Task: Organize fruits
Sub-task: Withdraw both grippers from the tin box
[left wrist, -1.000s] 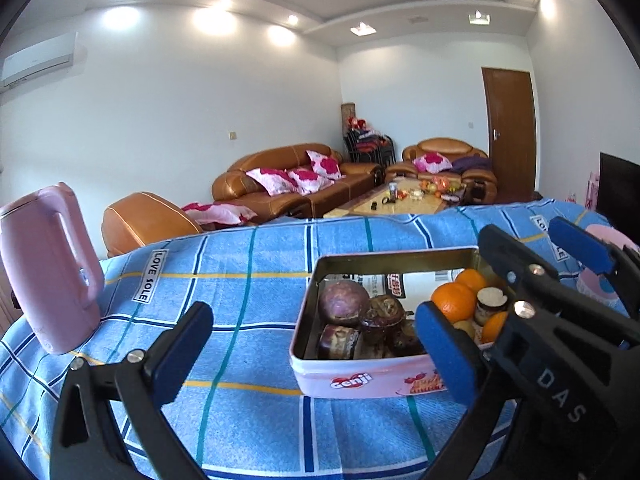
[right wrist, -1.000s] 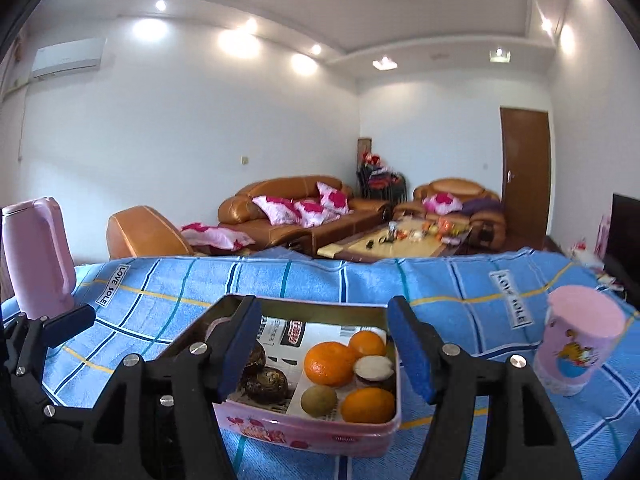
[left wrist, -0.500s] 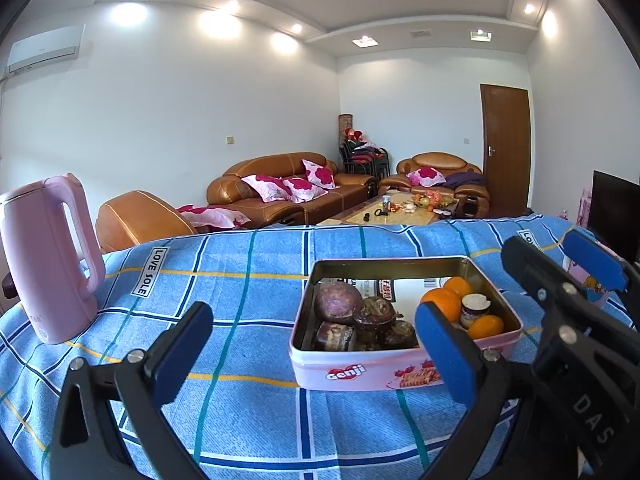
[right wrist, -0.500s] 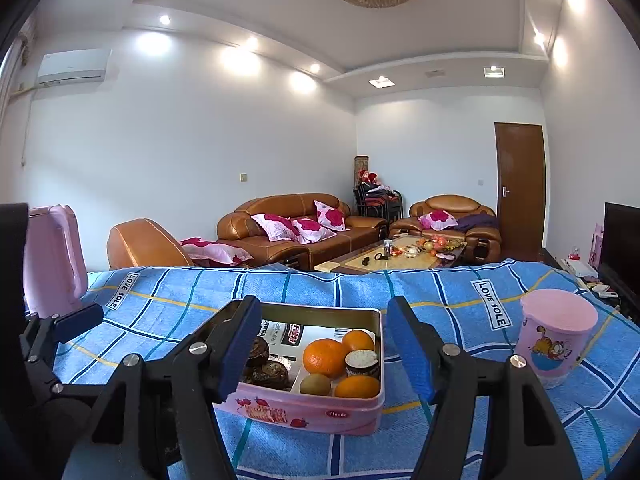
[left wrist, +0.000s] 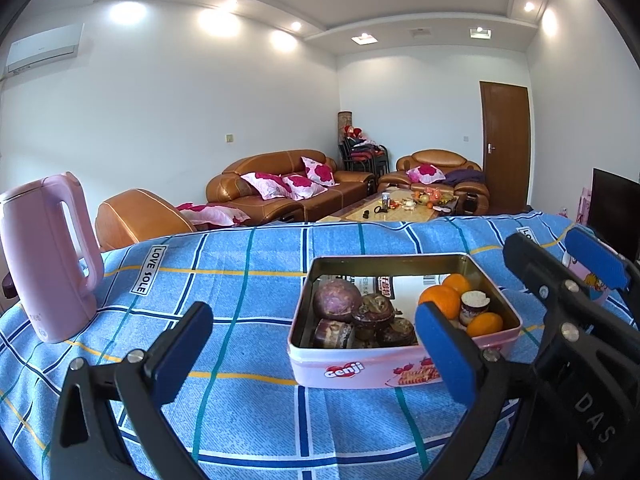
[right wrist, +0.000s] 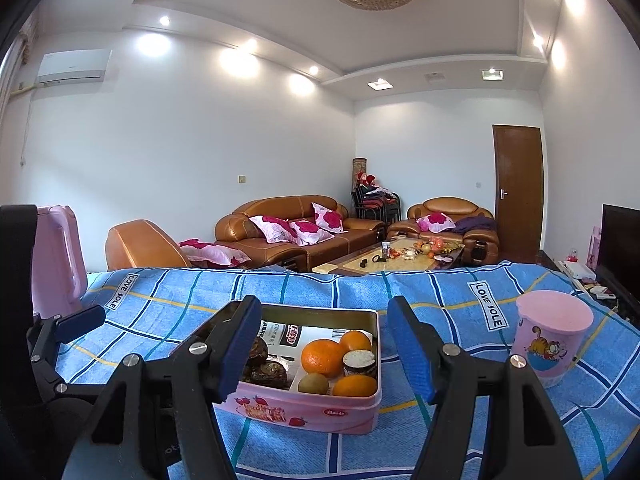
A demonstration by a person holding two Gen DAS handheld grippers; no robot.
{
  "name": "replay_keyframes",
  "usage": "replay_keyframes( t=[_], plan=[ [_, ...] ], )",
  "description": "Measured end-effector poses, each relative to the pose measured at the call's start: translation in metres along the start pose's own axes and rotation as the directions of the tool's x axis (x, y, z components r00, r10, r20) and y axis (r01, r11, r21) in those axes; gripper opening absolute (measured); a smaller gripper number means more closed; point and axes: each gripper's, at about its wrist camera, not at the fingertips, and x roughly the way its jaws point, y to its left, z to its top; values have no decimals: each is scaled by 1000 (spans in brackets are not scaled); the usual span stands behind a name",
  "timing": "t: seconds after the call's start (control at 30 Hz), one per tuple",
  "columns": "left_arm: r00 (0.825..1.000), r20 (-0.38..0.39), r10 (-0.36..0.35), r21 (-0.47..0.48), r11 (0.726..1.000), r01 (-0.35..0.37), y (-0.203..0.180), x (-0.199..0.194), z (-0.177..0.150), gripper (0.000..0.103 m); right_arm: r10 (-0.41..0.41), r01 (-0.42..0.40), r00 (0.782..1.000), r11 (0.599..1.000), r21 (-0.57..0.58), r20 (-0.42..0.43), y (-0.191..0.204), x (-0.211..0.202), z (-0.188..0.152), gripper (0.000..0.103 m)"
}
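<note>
A pink tin (left wrist: 360,372) stands on the blue checked cloth. Dark purple fruits (left wrist: 336,300) fill its left side; oranges (left wrist: 440,300) and a white-topped cut fruit (left wrist: 474,304) lie on its right. From the right wrist the tin (right wrist: 316,410) shows three oranges (right wrist: 322,356), a kiwi (right wrist: 314,383) and dark fruits (right wrist: 266,366). My left gripper (left wrist: 312,320) is open and empty, short of the tin's near left corner. My right gripper (right wrist: 324,312) is open too, nothing between its fingers, hanging just in front of the tin. Each gripper shows in the other's view: right gripper (left wrist: 560,256), left gripper (right wrist: 72,320).
A pink kettle (left wrist: 48,256) stands at the cloth's left end. A pink lidded cup (right wrist: 552,336) with a cartoon cat is right of the tin. Blue cloth (left wrist: 240,412) lies bare in front of the tin. Sofas and a coffee table are beyond the far edge.
My right gripper has drawn back from over the tin, which now looks smaller and farther off. The left view has tilted up slightly. Both jaws stand as wide as before.
</note>
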Motion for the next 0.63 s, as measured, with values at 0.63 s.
replay_keyframes(
  t=[0.63],
  plan=[
    [999, -34, 12, -18, 1000, -13, 1, 6, 1, 103, -36, 36, 999, 999, 20, -10, -4, 1, 1, 67]
  ],
)
